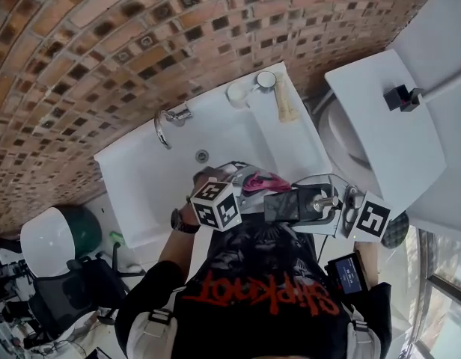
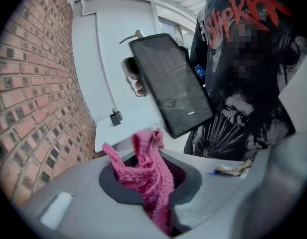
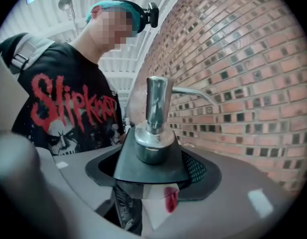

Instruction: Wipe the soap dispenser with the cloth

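The left tongs [image 2: 152,193] pinched a pink cloth [image 2: 143,163], whose loose end stood up beyond the tips. The right tongs [image 3: 151,180] were clamped wide on the dark-bodied soap dispenser [image 3: 153,138], with its chrome pump rising past them. In the head view, cloth and dispenser sat just beside each other over the near edge of the white sink [image 1: 163,178], below the brick wall [image 1: 81,51].

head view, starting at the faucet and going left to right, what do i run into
faucet → overflow hole in the sink → pink cloth → soap dispenser → small black box on the toilet tank
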Motion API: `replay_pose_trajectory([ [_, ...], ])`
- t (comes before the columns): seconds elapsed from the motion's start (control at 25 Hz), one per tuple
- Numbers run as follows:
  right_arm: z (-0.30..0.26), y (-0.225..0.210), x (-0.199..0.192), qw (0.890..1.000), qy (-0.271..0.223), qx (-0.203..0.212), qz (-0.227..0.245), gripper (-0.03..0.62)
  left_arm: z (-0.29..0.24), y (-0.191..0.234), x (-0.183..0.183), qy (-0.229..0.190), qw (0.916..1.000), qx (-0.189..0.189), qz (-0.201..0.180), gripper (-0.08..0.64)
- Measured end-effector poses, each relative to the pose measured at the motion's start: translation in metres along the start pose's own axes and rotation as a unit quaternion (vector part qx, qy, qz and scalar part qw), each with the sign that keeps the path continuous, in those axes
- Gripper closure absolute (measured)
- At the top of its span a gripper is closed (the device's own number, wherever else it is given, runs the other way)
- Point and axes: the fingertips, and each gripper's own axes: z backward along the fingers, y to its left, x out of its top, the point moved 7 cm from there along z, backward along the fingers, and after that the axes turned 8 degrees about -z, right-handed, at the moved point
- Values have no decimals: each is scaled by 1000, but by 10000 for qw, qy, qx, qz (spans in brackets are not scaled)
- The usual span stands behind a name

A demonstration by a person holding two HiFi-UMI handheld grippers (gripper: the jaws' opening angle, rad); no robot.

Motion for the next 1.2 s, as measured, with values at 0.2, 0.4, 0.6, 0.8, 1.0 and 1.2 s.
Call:
replay_pose_trajectory([
  [0.2, 2, -15, 5, 9969, 116, -492, 605, 282, -2, 0, 7, 60, 9999, -30, -102, 508],
  [0.4, 14, -32, 13, 9833, 135, -1643, 769, 282, -8, -9, 17, -113, 9993, -326, -152, 506],
  [0.6, -8, -12, 6, 9876, 431, -782, 1294, 282, -8, 3, -2, 210, 9987, 0, 465, 508],
  [0.8, -26, 2, -6, 9897, 646, -193, 1259, 282, 14, 30, -2, -431, 9925, 538, 1013, 508],
  [1.0, -10, -11, 3, 9841, 500, -806, 1503, 282, 12, 30, -3, -336, 9935, 563, 933, 509],
  [1.2, 6, -37, 4, 9792, -63, -1816, 901, 281, 15, 12, -21, -464, 9926, 392, 1054, 509],
])
